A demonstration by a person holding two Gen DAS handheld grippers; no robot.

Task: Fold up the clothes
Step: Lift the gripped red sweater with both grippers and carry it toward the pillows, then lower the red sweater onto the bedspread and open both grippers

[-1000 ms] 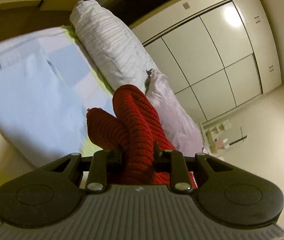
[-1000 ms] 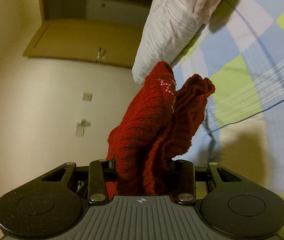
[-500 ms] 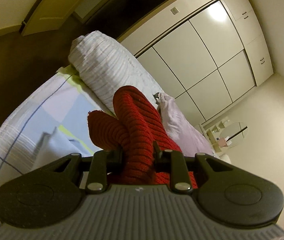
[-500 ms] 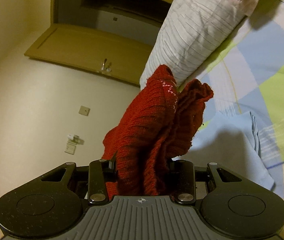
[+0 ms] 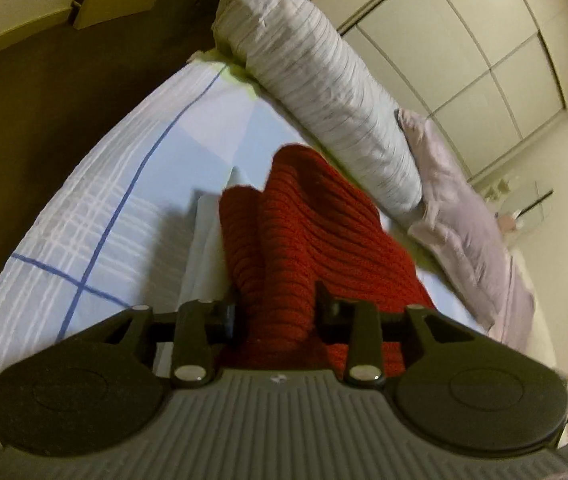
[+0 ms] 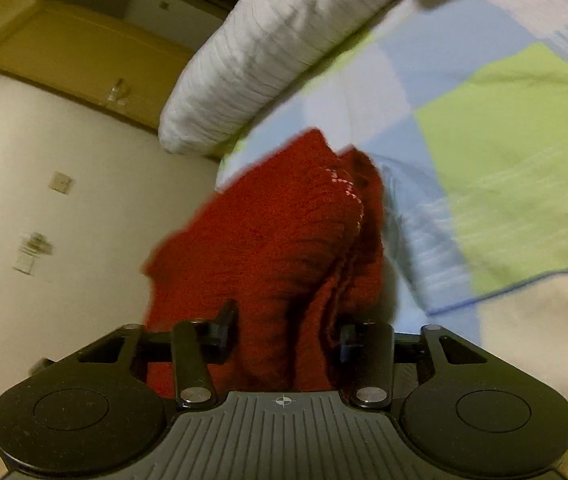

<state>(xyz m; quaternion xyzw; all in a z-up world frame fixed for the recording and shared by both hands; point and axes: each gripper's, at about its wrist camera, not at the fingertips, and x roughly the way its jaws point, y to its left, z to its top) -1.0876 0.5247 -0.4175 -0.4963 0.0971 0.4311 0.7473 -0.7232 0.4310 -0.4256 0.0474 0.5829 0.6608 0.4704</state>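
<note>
A red knitted garment (image 5: 308, 240) is bunched between the fingers of my left gripper (image 5: 278, 312), which is shut on it above the bed. The same red knit (image 6: 276, 248) fills my right gripper (image 6: 284, 334), also shut on it. A folded light blue garment (image 5: 208, 240) lies on the bed just beyond the red knit; its edge also shows in the right wrist view (image 6: 416, 240). Both grippers' fingertips are hidden in the knit.
The bed has a checked blue, white and green sheet (image 6: 504, 152). A rolled striped white quilt (image 5: 324, 88) and a pale pink pillow (image 5: 464, 220) lie along its far side. White wardrobe doors (image 5: 484, 60) stand behind; a wooden door (image 6: 84, 52) is in the wall.
Both grippers have tilted down toward the bed with the red knit still held. The sheet and folded blue garment now fill more of both views.
</note>
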